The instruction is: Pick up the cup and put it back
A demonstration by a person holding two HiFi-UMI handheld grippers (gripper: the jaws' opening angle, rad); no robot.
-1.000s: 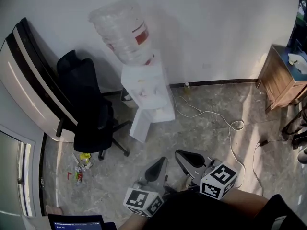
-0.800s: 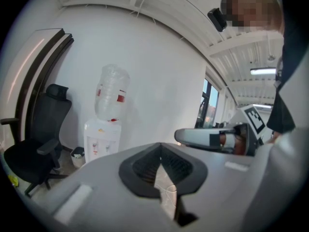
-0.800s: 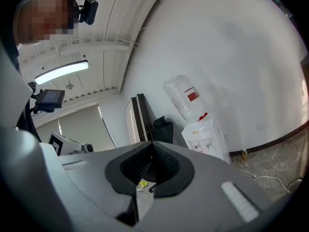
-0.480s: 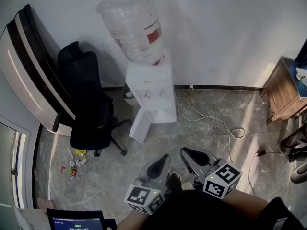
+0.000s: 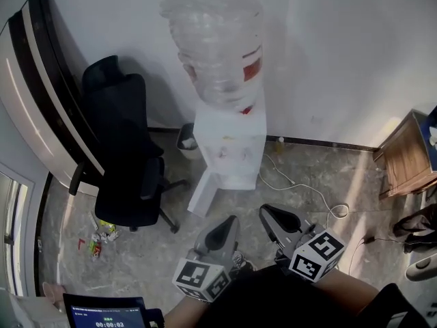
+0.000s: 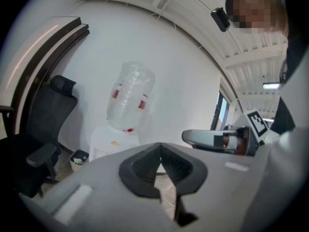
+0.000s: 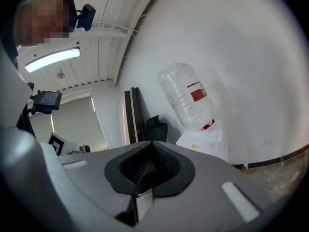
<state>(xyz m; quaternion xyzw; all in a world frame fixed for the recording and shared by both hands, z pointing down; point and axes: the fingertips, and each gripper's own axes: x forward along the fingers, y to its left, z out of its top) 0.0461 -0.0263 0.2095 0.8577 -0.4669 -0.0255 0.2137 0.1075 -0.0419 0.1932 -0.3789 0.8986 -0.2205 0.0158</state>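
Because no cup shows in any view, I risk knocking the white water dispenser (image 5: pixel 232 139) while searching. The left gripper (image 5: pixel 227 224) is pressed together and empty. The right gripper (image 5: pixel 268 212) jaws have just been opening slightly, with nothing between them.

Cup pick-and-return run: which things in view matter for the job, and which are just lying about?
Job: left gripper, shut, empty; right gripper, jaws near together, just easing open, empty; water dispenser, likely where cups sit. No cup in view.

Lying about: office chair; bin; floor litter; white cable; wooden cabinet; tablet.
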